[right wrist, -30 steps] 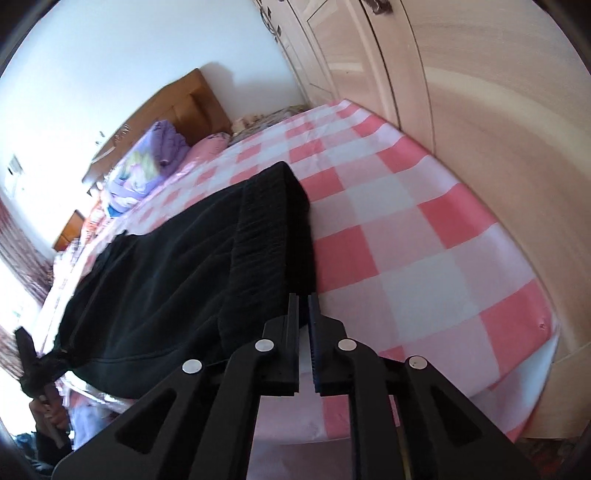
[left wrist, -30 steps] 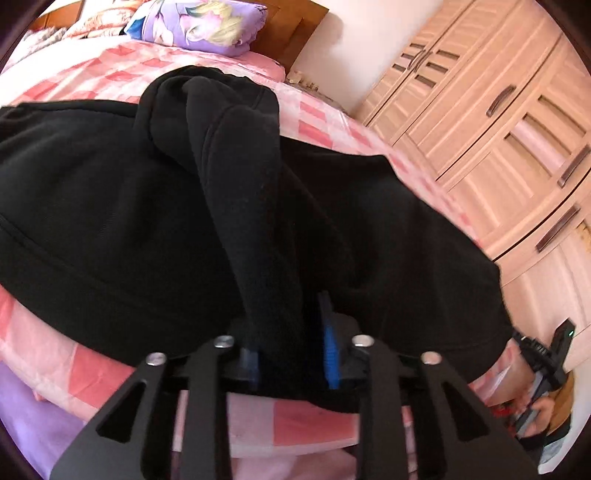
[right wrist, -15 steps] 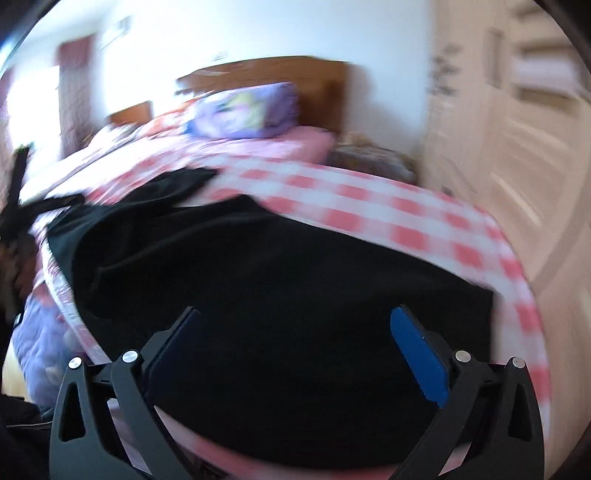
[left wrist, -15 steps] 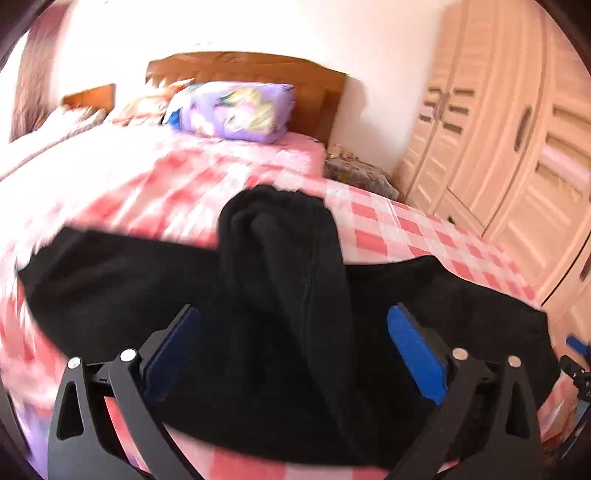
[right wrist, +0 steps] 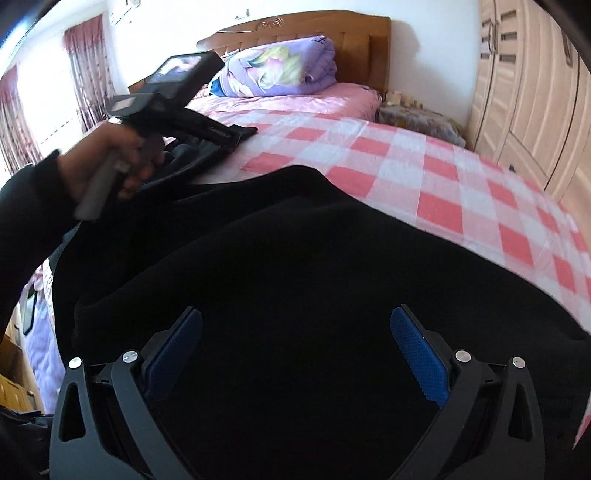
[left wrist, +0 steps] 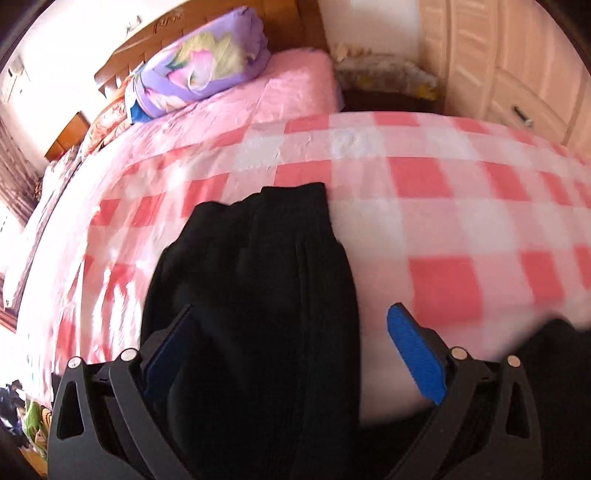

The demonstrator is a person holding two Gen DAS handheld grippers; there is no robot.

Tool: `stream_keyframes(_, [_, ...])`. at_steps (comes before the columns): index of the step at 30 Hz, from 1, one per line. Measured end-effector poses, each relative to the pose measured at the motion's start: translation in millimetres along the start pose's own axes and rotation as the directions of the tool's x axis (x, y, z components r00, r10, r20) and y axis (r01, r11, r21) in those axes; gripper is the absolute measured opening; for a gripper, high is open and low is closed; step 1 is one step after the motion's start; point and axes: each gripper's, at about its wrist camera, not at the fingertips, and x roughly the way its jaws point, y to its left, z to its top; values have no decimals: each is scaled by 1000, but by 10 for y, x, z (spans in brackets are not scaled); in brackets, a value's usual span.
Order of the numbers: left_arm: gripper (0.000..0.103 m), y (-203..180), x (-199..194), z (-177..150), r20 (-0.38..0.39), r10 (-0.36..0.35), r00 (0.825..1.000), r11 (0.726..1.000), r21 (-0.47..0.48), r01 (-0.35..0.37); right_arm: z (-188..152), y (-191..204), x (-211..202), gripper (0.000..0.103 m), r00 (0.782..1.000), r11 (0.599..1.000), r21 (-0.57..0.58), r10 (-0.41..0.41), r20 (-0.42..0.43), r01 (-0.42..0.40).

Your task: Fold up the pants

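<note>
Black pants (right wrist: 295, 280) lie spread on the pink checked bed (right wrist: 436, 177). In the left wrist view one pant leg (left wrist: 258, 295) runs away from me with its cuff end at the far tip. My left gripper (left wrist: 288, 350) is open, its blue pads on either side of this leg, holding nothing. It also shows in the right wrist view (right wrist: 236, 134) at the upper left, held by a hand. My right gripper (right wrist: 295, 350) is open and empty just above the broad body of the pants.
A purple floral folded quilt (right wrist: 280, 70) lies at the wooden headboard (right wrist: 295, 29). A light wooden wardrobe (right wrist: 535, 92) stands along the bed's right side. A cluttered nightstand (left wrist: 384, 74) sits between bed and wardrobe. Curtained windows (right wrist: 22, 122) are at the left.
Both grippers were shut on the pants a second ago; both have opened and let go. The left one has swung over the folded-back leg, the right one over the pants' body.
</note>
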Motion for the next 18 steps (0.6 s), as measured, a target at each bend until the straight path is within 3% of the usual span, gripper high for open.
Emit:
stream_keyframes(2, [66,47,218,89,-37,-52,998,998,-30,51,-25,-42,39,99,1000,1000,16,10,-4,-10])
stream_keyframes(4, [25,111,233,94,-22,-100,995,994,-42,99,-63,-95,81,99,1000,999,40,24,-15,-24])
stream_keyframes(6, [7,203,124,54,24,-140,990,989,-48,141,-86,-136,62,99,999,997,60,47,-10,-46])
stream_keyframes(9, [7,576,-321,-119,166,-171,971,973,-124,193,-96,-186,38,99,997,994,82,76,5,-76])
stream_keyframes(11, [7,1068,-820,-416,301,-169,939,948,-211,238,-108,-213,27,99,995,990,100,99,11,-99])
stream_keyframes(13, [7,1638,-1326,-874,418,-114,902,918,-303,256,-111,-223,2,99,993,987,111,114,24,-116])
stream_keyframes(15, [7,2112,-1685,-1353,475,-46,879,894,-373,249,-110,-217,-10,99,992,986,109,122,23,-124])
stream_keyframes(16, [7,2278,-1774,-1505,477,-30,878,888,-391,243,-100,-190,-15,99,993,988,97,120,16,-122])
stream_keyframes(18, [8,2617,-1835,-1951,439,4,899,875,-437,209,-12,-60,-71,99,992,992,22,124,19,-124])
